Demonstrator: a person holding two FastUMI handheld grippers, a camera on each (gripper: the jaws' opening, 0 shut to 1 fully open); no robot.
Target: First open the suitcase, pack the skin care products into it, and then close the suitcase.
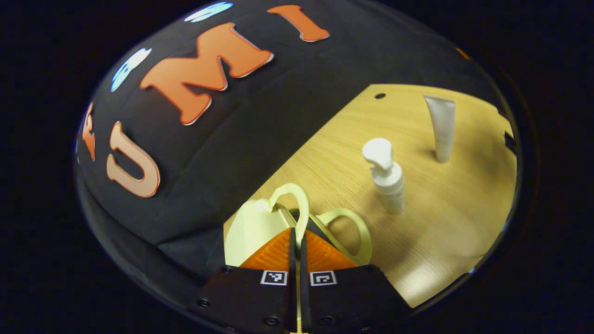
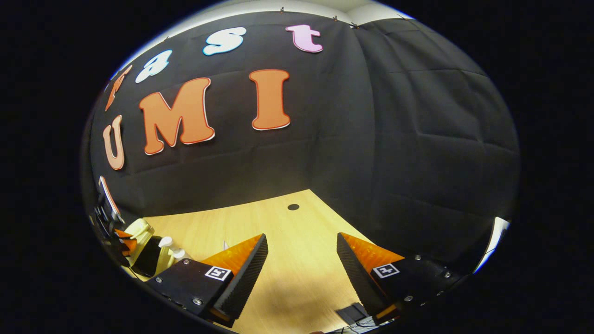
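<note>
Our left claw (image 1: 297,241) pinches the pale suitcase (image 1: 253,229) handle (image 1: 297,206); a pump bottle (image 1: 387,176) and tube (image 1: 442,127) stand beyond on the bench (image 1: 455,218). Our right claw (image 2: 301,260) gapes.

Left claw (image 1: 297,241): orange fingers (image 1: 274,253) are brought nearly together, with only a thin slit left between them, clamped on a pale yellow handle loop (image 1: 297,204) that is pinched at the tips. Black finger mounts with square markers are seen at the bottom of the left gripper view.

Right claw (image 2: 301,250): fingers (image 2: 241,260) are spread wide, nothing is held between them, and it is pointed forward and slightly down over the bench (image 2: 297,278).
</note>
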